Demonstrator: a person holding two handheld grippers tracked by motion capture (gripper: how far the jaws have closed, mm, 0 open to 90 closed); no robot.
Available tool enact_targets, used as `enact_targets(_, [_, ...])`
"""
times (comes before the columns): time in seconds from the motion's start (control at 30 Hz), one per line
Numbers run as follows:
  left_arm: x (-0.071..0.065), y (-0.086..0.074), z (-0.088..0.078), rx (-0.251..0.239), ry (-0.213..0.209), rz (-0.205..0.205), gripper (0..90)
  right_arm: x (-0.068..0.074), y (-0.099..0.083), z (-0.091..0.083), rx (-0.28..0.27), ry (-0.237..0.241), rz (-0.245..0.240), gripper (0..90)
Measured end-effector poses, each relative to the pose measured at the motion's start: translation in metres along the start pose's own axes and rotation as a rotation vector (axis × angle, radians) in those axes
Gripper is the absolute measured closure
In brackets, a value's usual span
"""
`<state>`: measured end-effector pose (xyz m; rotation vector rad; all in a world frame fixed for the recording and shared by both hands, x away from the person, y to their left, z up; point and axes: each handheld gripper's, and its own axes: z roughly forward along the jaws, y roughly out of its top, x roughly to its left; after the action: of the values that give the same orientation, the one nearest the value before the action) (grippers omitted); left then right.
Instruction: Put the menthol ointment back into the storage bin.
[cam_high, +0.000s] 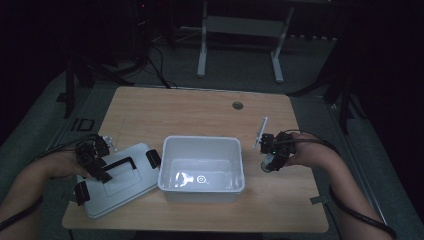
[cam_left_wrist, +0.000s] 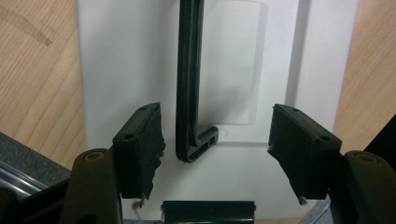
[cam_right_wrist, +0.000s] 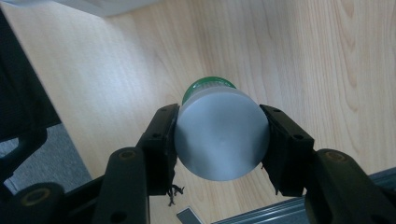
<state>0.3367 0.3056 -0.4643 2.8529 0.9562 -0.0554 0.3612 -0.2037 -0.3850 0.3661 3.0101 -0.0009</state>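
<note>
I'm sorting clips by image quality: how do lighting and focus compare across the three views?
High view: dim, dark surroundings, a glare patch on the white bin's floor. Left gripper view: bright, the lid nearly washed out, its black handle crisp. Right gripper view: evenly lit; the grey-capped container in the right tongs looks soft, wood grain sharper.

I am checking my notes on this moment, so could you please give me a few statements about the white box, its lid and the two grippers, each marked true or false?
1. The right gripper is shut on a round container with a grey end and a green part. True.
2. The white rectangular plastic box at the middle of the wooden table has its lid on. False: the box is open, and the white lid with a black handle lies on the table to its left.
3. The left gripper stands over the lid with its jaws apart. True.
4. The left gripper clamps the black handle. False: the handle lies between the jaws, untouched by either pad.
</note>
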Motion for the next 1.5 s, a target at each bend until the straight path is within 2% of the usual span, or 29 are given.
enact_targets(0.07, [0.0, 0.0, -0.001, 0.001, 0.001, 0.003, 35.0, 0.004, 0.004, -0.005, 0.001, 0.004, -0.026, 50.1])
enact_targets(0.4, [-0.001, 0.0, 0.001, 0.012, 0.004, 0.006, 35.0, 0.019, 0.026, -0.031, -0.03, -0.009, -0.097, 50.2])
enact_targets(1.0, [-0.002, -0.003, -0.003, 0.003, 0.009, 0.008, 35.0, 0.04, 0.071, -0.055, -0.052, -0.009, -0.209, 50.2])
enact_targets(1.2, [-0.002, -0.002, -0.001, 0.006, 0.007, 0.012, 35.0, 0.046, 0.087, -0.053, -0.065, -0.003, -0.237, 50.2])
enact_targets(1.37, [-0.003, -0.002, 0.0, 0.012, 0.01, 0.014, 35.0, 0.051, 0.098, -0.046, -0.058, 0.008, -0.255, 50.2])
enact_targets(1.5, [-0.002, -0.004, 0.001, 0.008, 0.008, 0.011, 35.0, 0.054, 0.11, -0.033, -0.059, 0.009, -0.267, 50.2])
